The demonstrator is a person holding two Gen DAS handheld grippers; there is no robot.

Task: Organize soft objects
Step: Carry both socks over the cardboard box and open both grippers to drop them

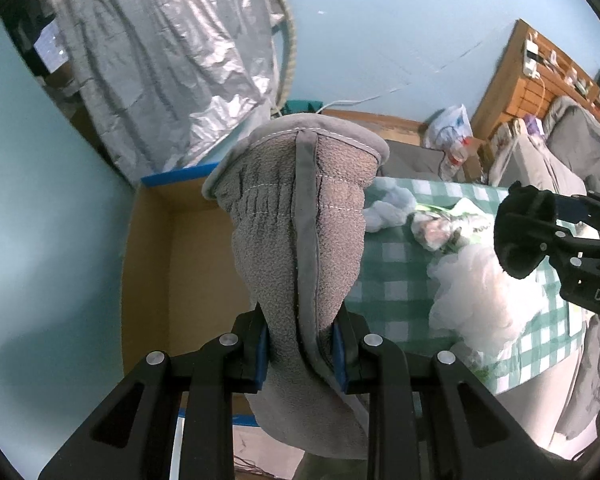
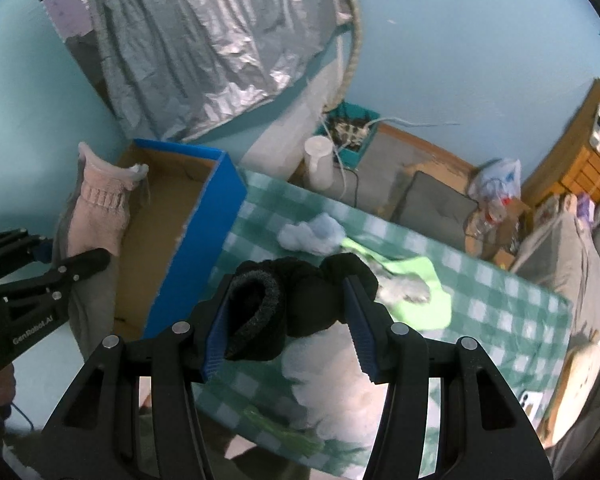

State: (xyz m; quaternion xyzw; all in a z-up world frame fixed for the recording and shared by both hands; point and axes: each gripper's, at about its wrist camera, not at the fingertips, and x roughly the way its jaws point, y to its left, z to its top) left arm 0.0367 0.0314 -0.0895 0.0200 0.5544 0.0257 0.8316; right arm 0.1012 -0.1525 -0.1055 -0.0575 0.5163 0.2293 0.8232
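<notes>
- Left gripper [image 1: 302,354]: jaws drawn close, blue pads pinching a grey fleece mitten [image 1: 300,216] low on its body, close to its closed end.
- Mitten's long axis in line with the fingers, cuff end furthest from the jaws; a short closed end bulging back behind the pads.
- Cardboard box [image 1: 148,264], open-topped with a blue outer wall, directly beyond and to the left of the held mitten in the left wrist view; brown interior visible past the cuff. From the right wrist view, mitten seen hanging at the box's far side, over its opening or rim; exact position not determinable.
- Right gripper [image 2: 286,320]: jaws about half spread, pads pressing both sides of a bundled black knit item [image 2: 296,304], probably a sock or hat; rolled cuff on the left side of the bundle.
- Right-hand load over the green checked cloth [image 2: 480,280], just right of the box's blue wall [image 2: 204,256].
- Deciding relation: box to the left of both loads; left gripper nearer the opening, right gripper separated from it by the blue wall.
- Judgement: left-hand release likely first; right-hand load requiring carriage leftward over the wall.
- Remaining on cloth: pale blue item [image 2: 312,234], light green item [image 2: 424,300], white fluffy item [image 2: 332,376].
</notes>
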